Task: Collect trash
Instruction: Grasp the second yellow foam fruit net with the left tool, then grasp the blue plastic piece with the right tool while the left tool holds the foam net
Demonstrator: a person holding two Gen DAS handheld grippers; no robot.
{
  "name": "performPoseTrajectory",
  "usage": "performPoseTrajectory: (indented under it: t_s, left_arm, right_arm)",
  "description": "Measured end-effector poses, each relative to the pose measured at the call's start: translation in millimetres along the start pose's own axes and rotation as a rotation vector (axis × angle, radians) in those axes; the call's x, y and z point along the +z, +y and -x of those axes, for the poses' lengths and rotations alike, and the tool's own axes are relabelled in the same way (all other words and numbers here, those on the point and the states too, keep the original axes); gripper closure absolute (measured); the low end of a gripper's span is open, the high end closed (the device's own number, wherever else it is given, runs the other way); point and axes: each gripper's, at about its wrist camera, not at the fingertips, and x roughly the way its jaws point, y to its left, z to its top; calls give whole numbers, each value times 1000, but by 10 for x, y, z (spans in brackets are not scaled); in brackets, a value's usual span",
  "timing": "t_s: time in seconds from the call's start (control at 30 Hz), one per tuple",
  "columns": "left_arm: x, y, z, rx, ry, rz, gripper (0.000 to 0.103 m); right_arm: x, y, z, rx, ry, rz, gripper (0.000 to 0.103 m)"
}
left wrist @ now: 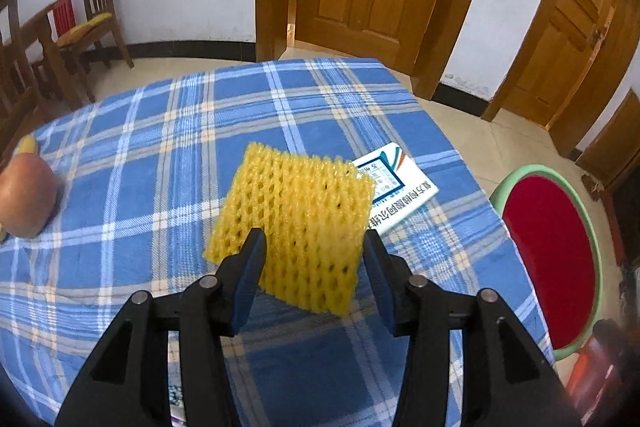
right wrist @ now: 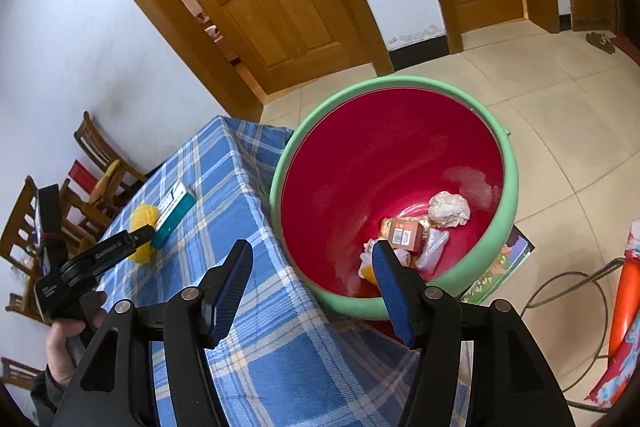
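A yellow foam fruit net (left wrist: 296,211) lies flat on the blue plaid tablecloth (left wrist: 160,155). My left gripper (left wrist: 314,239) hovers over its near half, jaws open, with one finger over the net and the other at its right edge; the pads do not press on it. In the right wrist view the left gripper (right wrist: 140,237) sits over the net (right wrist: 142,217), held by a hand (right wrist: 60,347). My right gripper (right wrist: 312,251) is open with nothing between its fingers, over the table's edge and the green-rimmed red bin (right wrist: 508,163). The bin holds crumpled paper (right wrist: 448,209), a brown carton (right wrist: 406,233) and plastic wrappers.
A white and teal box (left wrist: 396,187) lies just behind the net, near the table's right edge. An apple (left wrist: 24,195) rests at the table's left. The bin (left wrist: 520,175) stands on the floor right of the table. Wooden chairs (left wrist: 96,7) line the left wall.
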Motion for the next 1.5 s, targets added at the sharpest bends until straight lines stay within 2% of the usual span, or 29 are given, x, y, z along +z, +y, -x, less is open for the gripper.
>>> performPoseTrajectory:
  t_s: [0.1,0.17,0.3,0.4,0.6,0.9,1.1,1.5]
  left_arm:
    - [-9,-7,-9,-9,-3,-1,55]
    - [-10,-7,-6,-33,-4,6,65]
    - [-21,23,21,-58,-8,15,79]
    - [-27,57,56,-71,-7,26,83]
    - [-75,100,252,-97,-35,37,84]
    - [-197,227,793,-133,-95,50,84]
    - [-338,437,1083,-105,-117,85,84]
    - [-656,962,1349,-49,-131,166,84]
  right_arm:
    - [-8,17,-24,3,7,2,39]
    - [-15,32,-31,5,10,4,39]
    - [-31,68,-36,9,14,10,39]
    - [-44,96,-30,11,15,14,39]
    - [-66,164,16,22,9,24,39]
    - [-131,391,92,58,6,68,39]
    - [-243,599,127,89,12,111,39]
    - [-617,1169,98,156,59,219,39]
